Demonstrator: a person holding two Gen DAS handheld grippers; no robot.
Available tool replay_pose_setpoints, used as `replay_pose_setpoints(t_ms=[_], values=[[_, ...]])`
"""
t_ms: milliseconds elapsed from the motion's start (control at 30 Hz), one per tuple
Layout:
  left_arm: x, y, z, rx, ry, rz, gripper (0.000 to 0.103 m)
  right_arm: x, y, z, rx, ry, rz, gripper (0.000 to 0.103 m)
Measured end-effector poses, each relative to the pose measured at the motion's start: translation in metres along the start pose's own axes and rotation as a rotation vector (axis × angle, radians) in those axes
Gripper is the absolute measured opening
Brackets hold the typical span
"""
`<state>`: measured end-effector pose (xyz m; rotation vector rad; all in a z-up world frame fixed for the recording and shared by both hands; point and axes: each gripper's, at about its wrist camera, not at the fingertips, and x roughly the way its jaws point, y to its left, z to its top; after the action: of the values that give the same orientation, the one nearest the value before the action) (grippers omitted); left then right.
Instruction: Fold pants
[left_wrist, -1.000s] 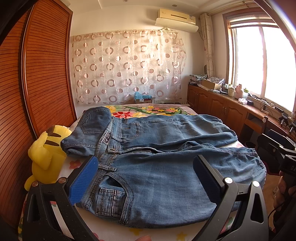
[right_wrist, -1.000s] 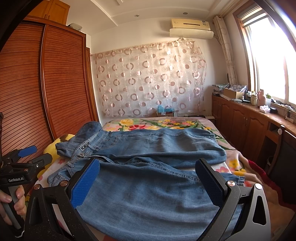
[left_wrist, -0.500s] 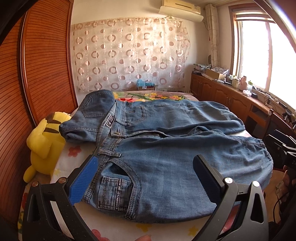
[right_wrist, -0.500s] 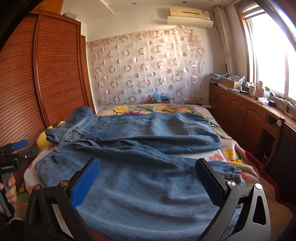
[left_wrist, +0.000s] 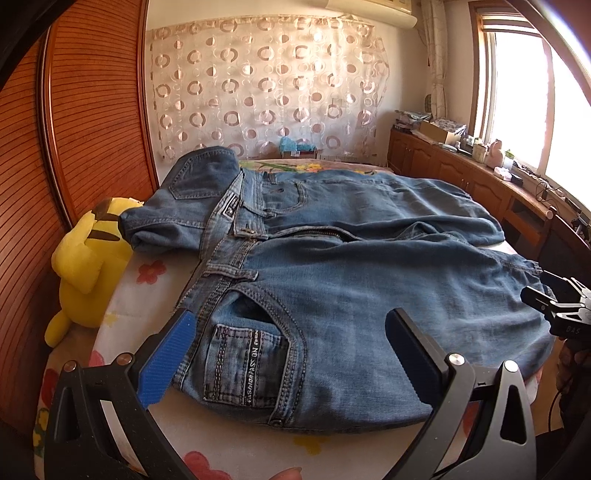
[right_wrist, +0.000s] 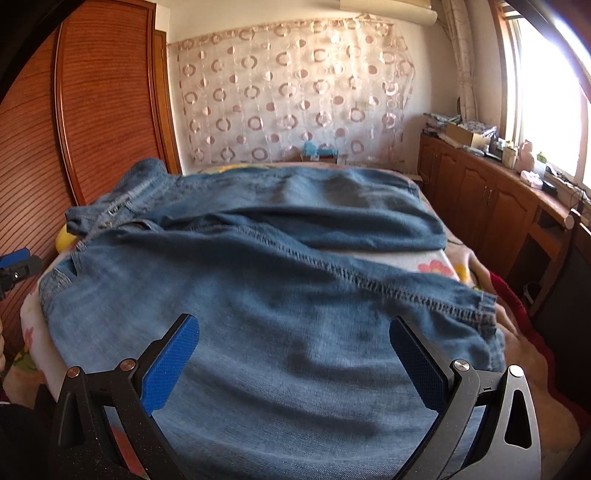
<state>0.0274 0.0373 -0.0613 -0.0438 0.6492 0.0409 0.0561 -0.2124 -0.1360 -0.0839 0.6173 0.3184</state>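
Blue jeans (left_wrist: 351, 280) lie spread across the bed, waist to the left, legs running right. One waist flap is folded back at the far left. My left gripper (left_wrist: 291, 354) is open, just above the near front pocket (left_wrist: 247, 363) at the waist end. My right gripper (right_wrist: 295, 365) is open, low over the near leg (right_wrist: 280, 314) toward the hem. The jeans also fill the right wrist view. Each gripper shows at the edge of the other's view, the right one (left_wrist: 557, 306) and the left one (right_wrist: 16, 266). Neither holds cloth.
A yellow plush toy (left_wrist: 88, 258) lies at the bed's left edge against the wooden wardrobe (left_wrist: 74, 147). The floral bedsheet (left_wrist: 147, 291) shows beside the waist. Wooden cabinets (left_wrist: 480, 184) with clutter run under the window at right. A patterned curtain (left_wrist: 266, 88) hangs behind.
Both grippers have come lower and closer to the jeans, which now fill more of each view. Both stay open. The jeans have not moved.
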Motion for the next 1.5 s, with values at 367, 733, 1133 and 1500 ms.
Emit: replay_pose_setpoints(t_ms=[367,733,1133,1500], values=[[0.007,0.038,-0.015,-0.045,0.042,0.003,0.103,0.002,-0.007,0.003,-0.001,0.095,0.006,0.103],[0.006,0.098,-0.033,-0.139,0.088,0.013,0.095,-0.018,0.001,-0.001,-0.05,0.092,-0.014,0.103],[0.019,0.11,-0.055,-0.227,0.146,-0.057,0.049,0.0,-0.001,0.007,-0.07,0.096,0.0,0.103],[0.021,0.092,-0.042,-0.117,0.112,-0.013,0.014,0.008,-0.003,0.011,-0.077,0.092,0.008,0.103]])
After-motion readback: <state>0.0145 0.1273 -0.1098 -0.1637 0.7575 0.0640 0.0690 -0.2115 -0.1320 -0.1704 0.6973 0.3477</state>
